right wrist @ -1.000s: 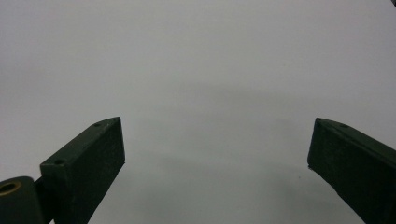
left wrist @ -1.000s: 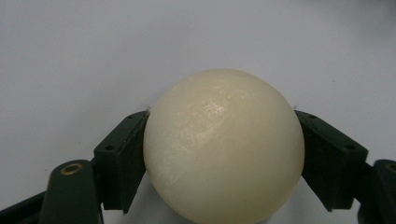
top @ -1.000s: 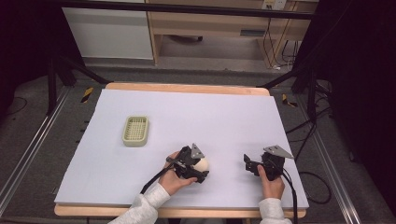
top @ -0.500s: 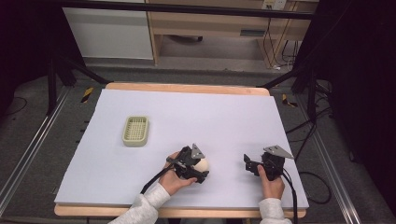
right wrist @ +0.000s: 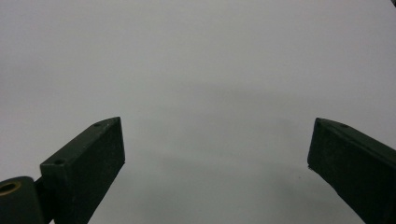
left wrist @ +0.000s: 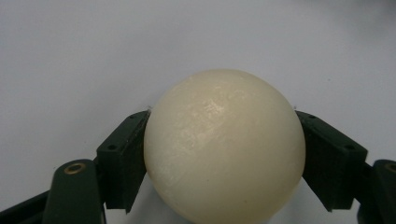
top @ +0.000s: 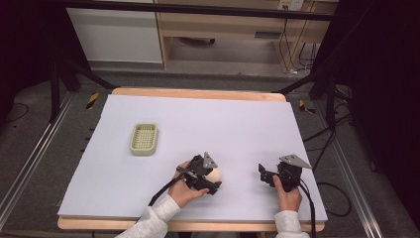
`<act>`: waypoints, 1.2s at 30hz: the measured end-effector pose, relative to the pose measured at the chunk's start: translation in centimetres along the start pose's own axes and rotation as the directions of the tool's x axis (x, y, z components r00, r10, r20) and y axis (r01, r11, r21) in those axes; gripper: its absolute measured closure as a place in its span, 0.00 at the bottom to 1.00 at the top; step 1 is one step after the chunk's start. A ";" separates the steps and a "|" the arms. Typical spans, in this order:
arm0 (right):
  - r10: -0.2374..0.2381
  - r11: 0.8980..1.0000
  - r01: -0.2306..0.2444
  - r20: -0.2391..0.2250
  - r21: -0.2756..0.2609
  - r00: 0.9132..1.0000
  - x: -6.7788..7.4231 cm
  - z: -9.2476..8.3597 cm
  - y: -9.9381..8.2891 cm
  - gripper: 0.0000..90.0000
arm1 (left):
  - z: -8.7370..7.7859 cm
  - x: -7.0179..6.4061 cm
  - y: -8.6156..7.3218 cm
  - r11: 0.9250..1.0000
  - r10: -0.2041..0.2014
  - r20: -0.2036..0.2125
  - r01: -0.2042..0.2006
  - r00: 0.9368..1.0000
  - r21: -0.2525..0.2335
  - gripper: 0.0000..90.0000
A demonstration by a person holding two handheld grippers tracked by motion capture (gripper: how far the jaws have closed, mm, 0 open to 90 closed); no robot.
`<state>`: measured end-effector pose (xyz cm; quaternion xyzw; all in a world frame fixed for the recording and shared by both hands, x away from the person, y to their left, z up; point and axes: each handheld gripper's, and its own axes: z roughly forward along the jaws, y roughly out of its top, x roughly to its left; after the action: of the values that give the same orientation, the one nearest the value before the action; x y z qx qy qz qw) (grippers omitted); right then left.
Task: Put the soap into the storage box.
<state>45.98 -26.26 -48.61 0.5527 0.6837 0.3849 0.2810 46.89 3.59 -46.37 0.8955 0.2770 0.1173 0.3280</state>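
1. I have the left gripper (top: 214, 179) clamped on the ball (top: 213, 174) near the front edge of the table (top: 237, 124); in the left gripper view both jaws press flat against the ball's (left wrist: 224, 144) flanks, one on each side.

2. I read this as the grasp stage: the ball is caught but sits low against the white surface, and I cannot tell whether it has cleared the sheet or rests on it.

3. My right gripper (top: 267, 176) waits well off to the right, jaws spread wide, with nothing but bare sheet between them in its own view.

4. The likely destination is the tray (top: 144, 138), a pale green slatted dish lying farther back and to the left, well apart from the ball.

5. The next move, as I judge it, calls for a straight lift with the clamp held firm, then a carry back and left until the ball hangs over the tray before any lowering.

6. The ball is cream-white, smooth and faintly glossy, with light scuffing on its upper face; it looks hard and round, so I expect it could slip from flat jaws or roll once set down, and the tray's rim should help hold it.
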 end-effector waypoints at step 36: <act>0.001 1.000 -0.001 -0.003 0.003 1.000 0.1 0.0 0.0 0.05 | -4.5 2.1 -0.4 0.999 -0.027 0.001 0.027 1.000 -0.043 0.26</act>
<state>45.97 -26.20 -48.60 0.5528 0.6844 0.3849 0.2790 46.67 7.35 -43.14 0.8845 0.2866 0.1185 0.3486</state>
